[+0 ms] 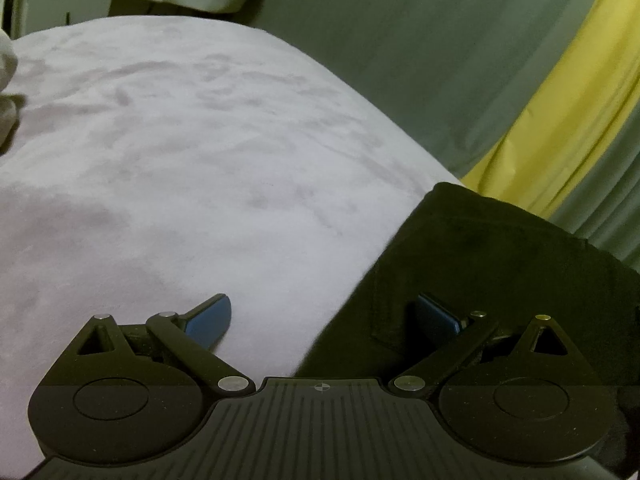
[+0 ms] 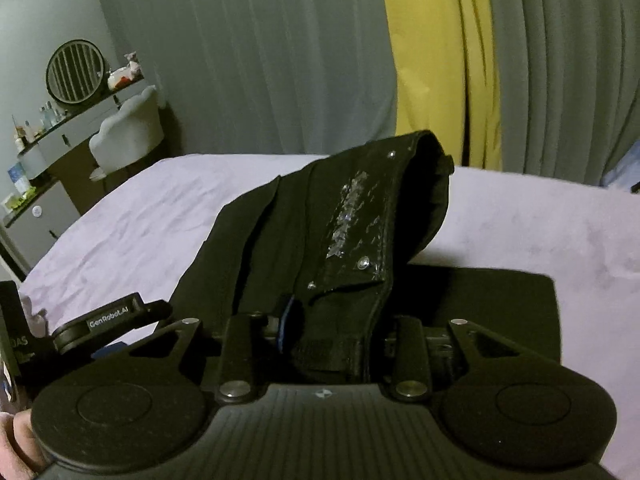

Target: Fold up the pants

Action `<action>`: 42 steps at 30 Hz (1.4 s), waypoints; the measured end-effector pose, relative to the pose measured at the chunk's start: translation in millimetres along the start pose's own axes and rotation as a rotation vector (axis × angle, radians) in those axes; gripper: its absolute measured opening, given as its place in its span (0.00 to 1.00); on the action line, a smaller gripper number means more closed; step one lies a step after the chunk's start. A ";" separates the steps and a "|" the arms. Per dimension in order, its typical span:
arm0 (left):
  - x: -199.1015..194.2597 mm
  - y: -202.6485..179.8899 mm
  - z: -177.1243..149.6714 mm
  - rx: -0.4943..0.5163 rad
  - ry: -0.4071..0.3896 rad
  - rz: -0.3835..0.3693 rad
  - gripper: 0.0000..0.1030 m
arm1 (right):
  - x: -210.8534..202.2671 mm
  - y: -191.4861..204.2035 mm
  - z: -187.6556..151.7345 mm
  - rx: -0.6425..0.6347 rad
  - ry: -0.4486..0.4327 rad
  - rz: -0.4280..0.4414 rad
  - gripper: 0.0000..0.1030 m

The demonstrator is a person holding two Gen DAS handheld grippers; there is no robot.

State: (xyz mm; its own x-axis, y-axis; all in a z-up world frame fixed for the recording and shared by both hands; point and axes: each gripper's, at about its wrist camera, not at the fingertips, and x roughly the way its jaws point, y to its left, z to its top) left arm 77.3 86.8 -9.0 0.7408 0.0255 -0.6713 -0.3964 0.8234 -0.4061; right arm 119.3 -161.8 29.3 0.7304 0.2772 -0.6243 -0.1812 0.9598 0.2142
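Black pants (image 1: pixel 492 264) lie on a bed with a pale lilac cover (image 1: pixel 180 152). My left gripper (image 1: pixel 324 320) is open and empty, low over the bed; its left blue pad (image 1: pixel 210 318) is over the cover and its right pad (image 1: pixel 436 314) is over the pants' edge. My right gripper (image 2: pixel 326 332) is shut on the pants (image 2: pixel 320 232) and holds up a fold with a glittery strip and rivets. A flat layer of the pants (image 2: pixel 500 312) lies under it on the bed (image 2: pixel 540 224).
Grey curtains (image 2: pixel 260 60) with a yellow panel (image 2: pixel 432 60) hang behind the bed. A white chair (image 2: pixel 128 136) and a dressing table with a round mirror (image 2: pixel 74 72) stand at the far left. The other gripper's body (image 2: pixel 108 316) shows at the left edge.
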 end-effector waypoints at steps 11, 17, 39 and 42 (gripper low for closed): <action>-5.2 5.0 0.1 -0.009 -0.019 -0.014 0.99 | -33.4 -5.3 -3.3 0.008 -0.074 -0.110 0.27; 0.8 -2.1 1.6 0.035 0.022 -0.023 0.99 | -17.5 -55.8 -23.9 0.103 0.019 -0.212 0.27; -20.2 -102.0 -3.3 0.438 -0.164 -0.120 0.99 | -12.8 -83.9 -0.6 0.222 -0.059 -0.140 0.80; -3.7 -126.0 -0.2 0.506 -0.148 -0.147 0.99 | 21.2 -75.7 14.6 0.176 -0.020 -0.131 0.47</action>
State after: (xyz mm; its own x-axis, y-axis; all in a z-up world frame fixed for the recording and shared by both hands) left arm 124.4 -17.1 44.5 0.8516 -0.0605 -0.5207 -0.0002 0.9933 -0.1156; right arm 158.2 -229.3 10.8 0.7531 0.1481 -0.6410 0.0324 0.9648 0.2610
